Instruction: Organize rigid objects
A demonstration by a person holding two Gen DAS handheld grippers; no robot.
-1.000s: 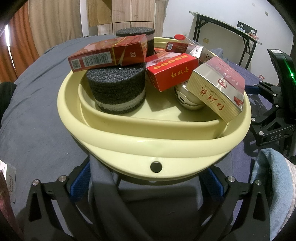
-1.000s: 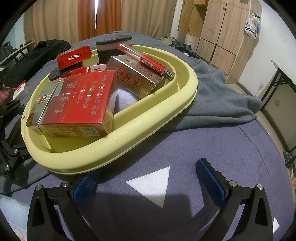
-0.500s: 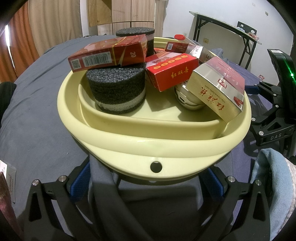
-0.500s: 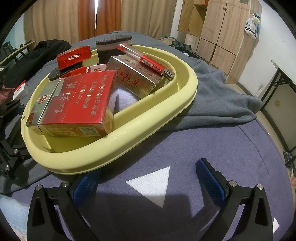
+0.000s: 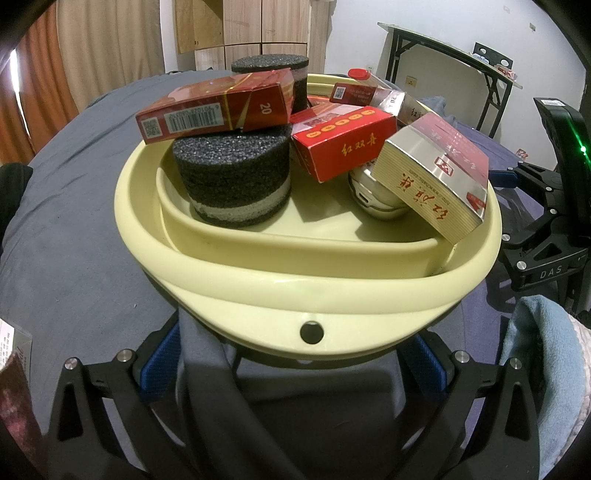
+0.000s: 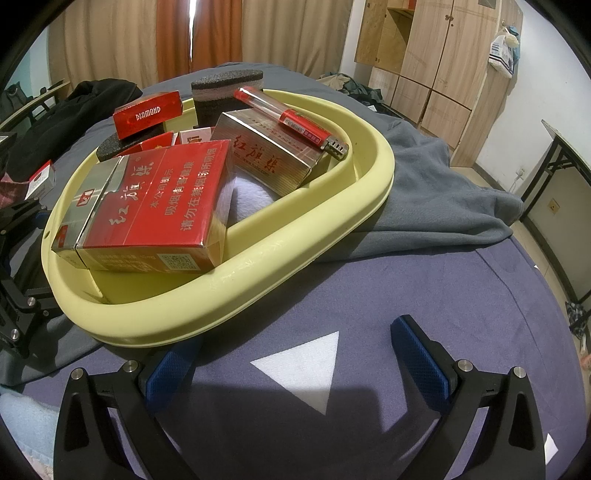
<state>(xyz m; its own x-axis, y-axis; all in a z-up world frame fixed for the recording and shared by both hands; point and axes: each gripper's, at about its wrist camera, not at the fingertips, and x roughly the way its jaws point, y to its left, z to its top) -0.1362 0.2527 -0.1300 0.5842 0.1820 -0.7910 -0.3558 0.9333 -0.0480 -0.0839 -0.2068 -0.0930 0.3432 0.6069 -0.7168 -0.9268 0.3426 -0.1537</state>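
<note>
On grey cloth: yellow basin (image 5: 310,291), piled red boxes (image 6: 155,206) | both jaws spread, empty

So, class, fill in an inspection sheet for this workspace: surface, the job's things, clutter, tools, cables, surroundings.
Surface: bed under a dark blue-grey sheet with a white triangle printed on it.
Job's things: yellow basin holding two black foam cylinders, several red cigarette packs and a red lighter lying on one pack.
Clutter: grey blanket partly under the basin; light blue towel; a pack lying outside the basin.
Tools: left tool open, fingers spread below the basin rim; right tool open over the sheet, holding nothing.
Cables: nothing seen.
Surroundings: curtains, wooden wardrobe, folding table.
</note>
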